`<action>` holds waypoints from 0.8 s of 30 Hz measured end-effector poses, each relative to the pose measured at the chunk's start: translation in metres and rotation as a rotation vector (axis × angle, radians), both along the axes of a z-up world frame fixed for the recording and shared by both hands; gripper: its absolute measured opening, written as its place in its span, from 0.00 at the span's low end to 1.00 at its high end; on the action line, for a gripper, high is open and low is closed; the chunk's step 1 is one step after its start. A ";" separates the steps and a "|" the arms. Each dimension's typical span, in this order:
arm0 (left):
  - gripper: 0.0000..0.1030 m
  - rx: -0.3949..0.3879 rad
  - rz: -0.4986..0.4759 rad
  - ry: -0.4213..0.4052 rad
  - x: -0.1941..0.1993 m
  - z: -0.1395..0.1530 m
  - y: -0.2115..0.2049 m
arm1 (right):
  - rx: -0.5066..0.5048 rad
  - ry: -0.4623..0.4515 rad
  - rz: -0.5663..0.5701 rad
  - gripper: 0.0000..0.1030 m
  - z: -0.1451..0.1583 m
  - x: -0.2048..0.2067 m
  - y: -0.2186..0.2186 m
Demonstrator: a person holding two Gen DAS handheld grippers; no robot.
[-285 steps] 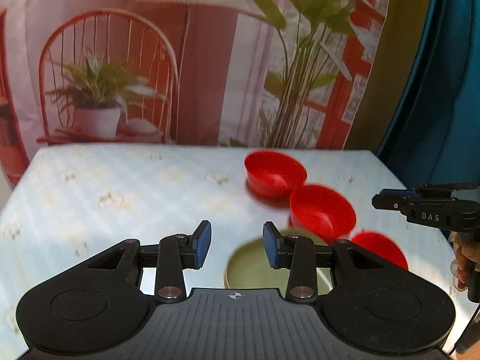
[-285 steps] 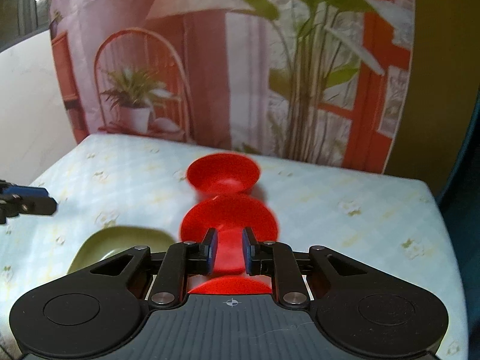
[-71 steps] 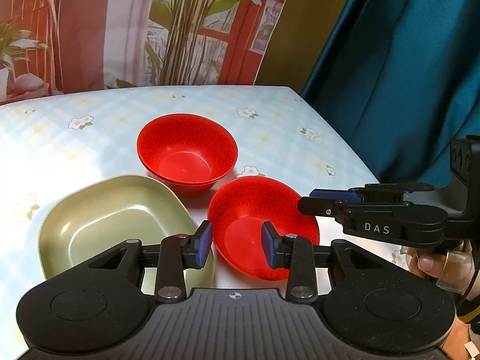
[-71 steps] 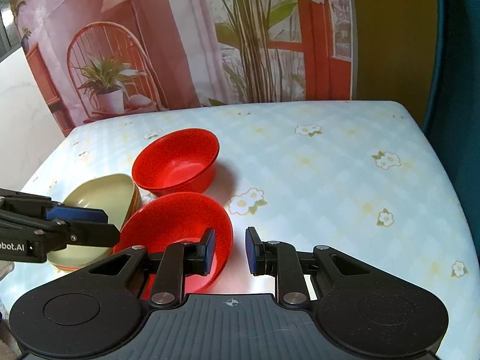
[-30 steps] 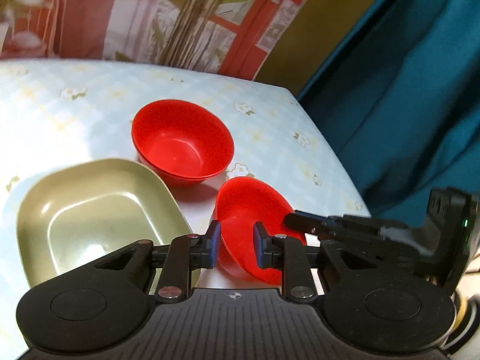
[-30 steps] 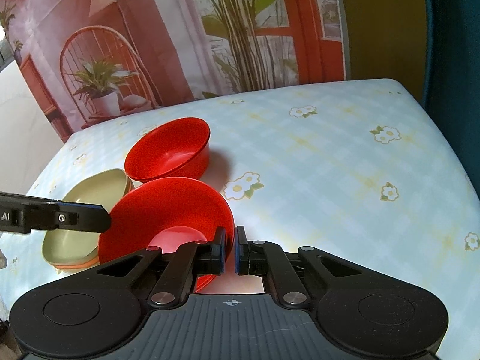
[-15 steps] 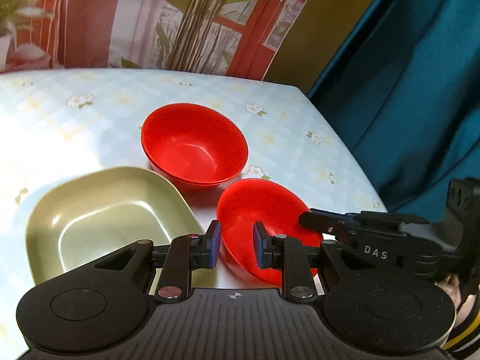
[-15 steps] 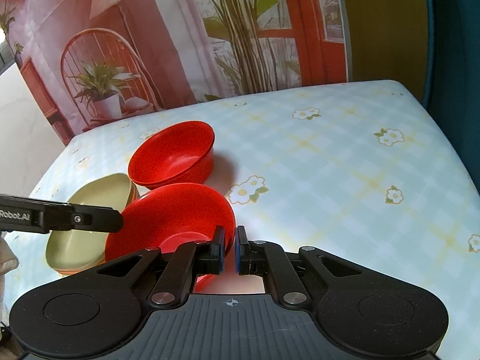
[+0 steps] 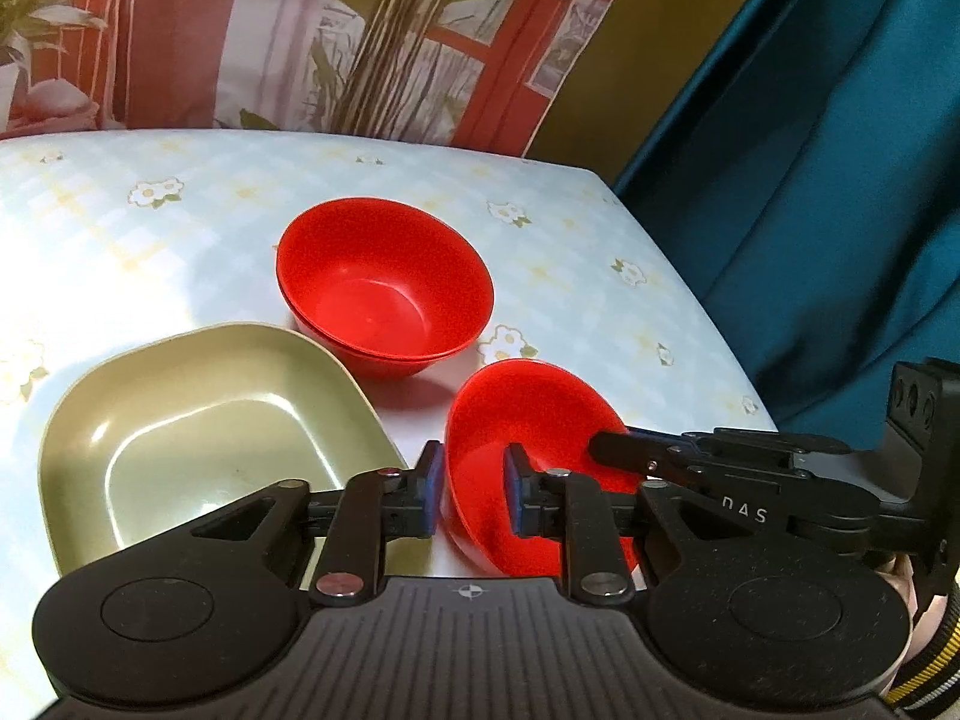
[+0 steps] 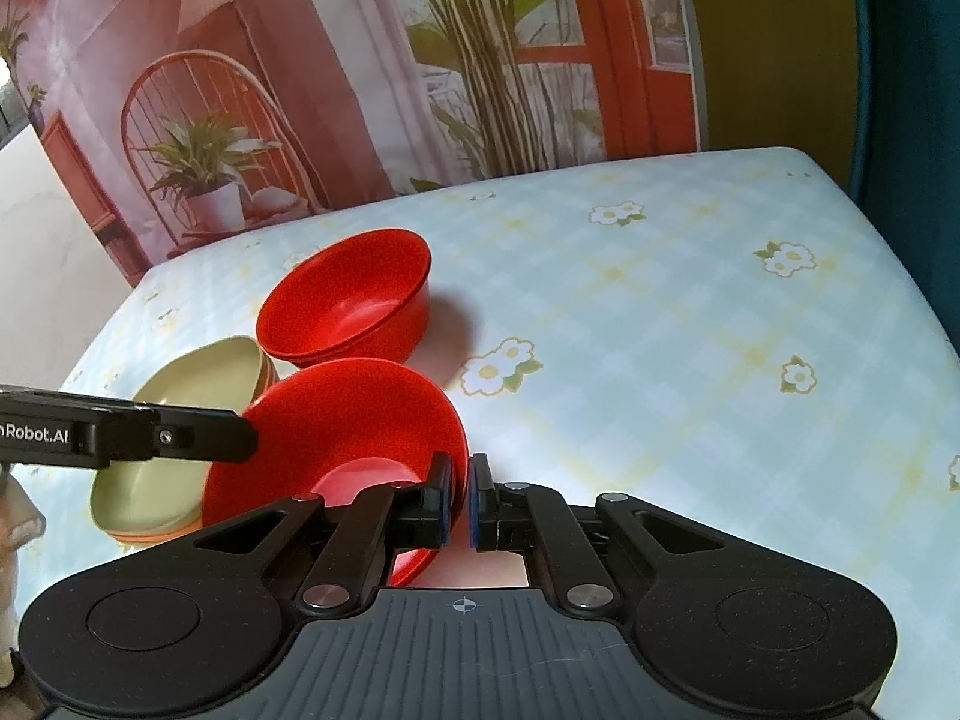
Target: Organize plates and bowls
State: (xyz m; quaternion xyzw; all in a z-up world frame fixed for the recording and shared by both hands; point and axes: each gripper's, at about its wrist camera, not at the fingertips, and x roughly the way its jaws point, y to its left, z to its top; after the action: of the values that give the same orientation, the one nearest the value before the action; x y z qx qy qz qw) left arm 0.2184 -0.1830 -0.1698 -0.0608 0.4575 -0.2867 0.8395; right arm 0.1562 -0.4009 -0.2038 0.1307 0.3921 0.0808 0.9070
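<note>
Gripping, right gripper [image 10: 459,501]: nearly closed, pinching near red bowl [image 10: 336,426] rim.
Left gripper [image 9: 468,495]: partly open, straddling opposite rim.
Green dish [image 9: 198,420]: beside bowl.

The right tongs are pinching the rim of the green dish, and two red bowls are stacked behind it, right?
Not quite: the right tongs pinch the rim of the near red bowl, not the green dish. The right wrist view shows it. The stacked red bowls do sit behind.
</note>
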 end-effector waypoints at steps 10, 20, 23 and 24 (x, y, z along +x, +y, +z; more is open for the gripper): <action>0.10 -0.013 0.020 -0.023 0.002 0.005 0.003 | 0.037 -0.013 -0.037 0.05 0.011 0.002 -0.005; 0.10 -0.043 0.067 -0.065 0.016 0.026 0.015 | 0.034 -0.073 -0.021 0.05 0.040 0.020 0.002; 0.10 -0.058 0.079 -0.073 0.023 0.032 0.020 | 0.031 -0.088 -0.017 0.05 0.049 0.030 0.006; 0.10 -0.064 0.084 -0.074 0.026 0.033 0.022 | 0.029 -0.092 -0.014 0.05 0.052 0.032 0.007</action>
State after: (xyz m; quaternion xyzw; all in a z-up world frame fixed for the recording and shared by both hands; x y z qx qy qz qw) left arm 0.2444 -0.1609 -0.1364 -0.0962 0.4136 -0.2676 0.8649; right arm 0.1887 -0.3937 -0.1517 0.1427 0.3476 0.0859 0.9227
